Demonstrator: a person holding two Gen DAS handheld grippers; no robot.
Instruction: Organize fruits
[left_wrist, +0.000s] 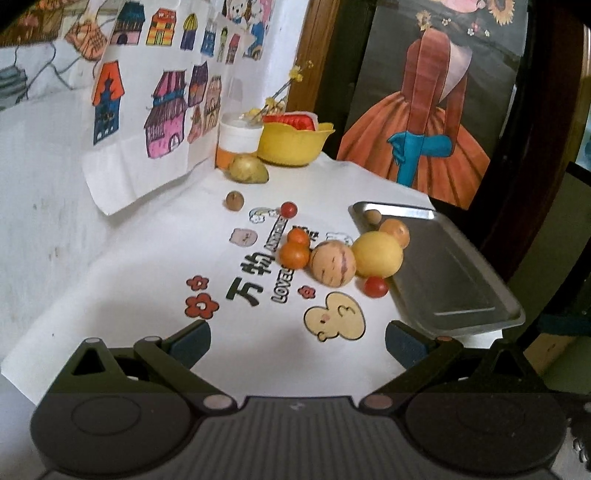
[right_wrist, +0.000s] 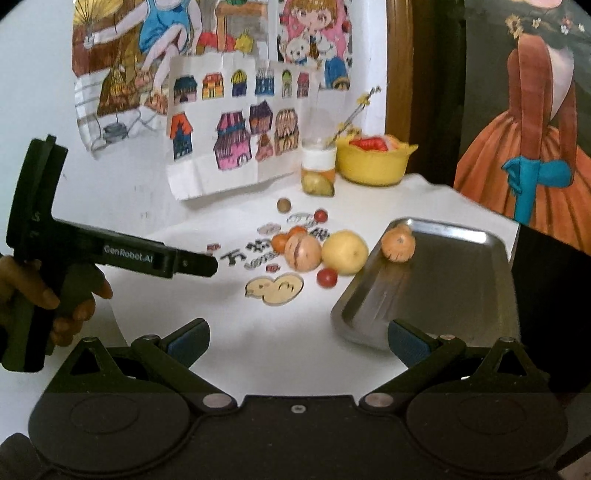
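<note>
— Both of my hand-held grippers are empty. My left hand-held gripper has its jaws spread wide over the table, and my right hand-held gripper is spread just as wide, with its right pad at the near rim of the shiny rectangular metal tray.

— What's in that tray?

— One orange mandarin near its far left corner, and in the left view a small tan round fruit behind it. The rest of the tray is bare.

— And what's left outside?

— Most of the fruit, I'd say. Just beside the tray's left edge sits a big round yellow fruit, touching a beige ball-shaped fruit with purple stripes. Next come two small orange citrus fruits, close together. A red cherry tomato lies in front of the yellow one, another red cherry tomato farther back, and a small brown round fruit beyond that. A yellow-green mango-like fruit rests against a white-labelled jar, beside a yellow plastic bowl.

— So how far along?

— Early, by my reckoning: two pieces in, roughly eight loose.
</note>
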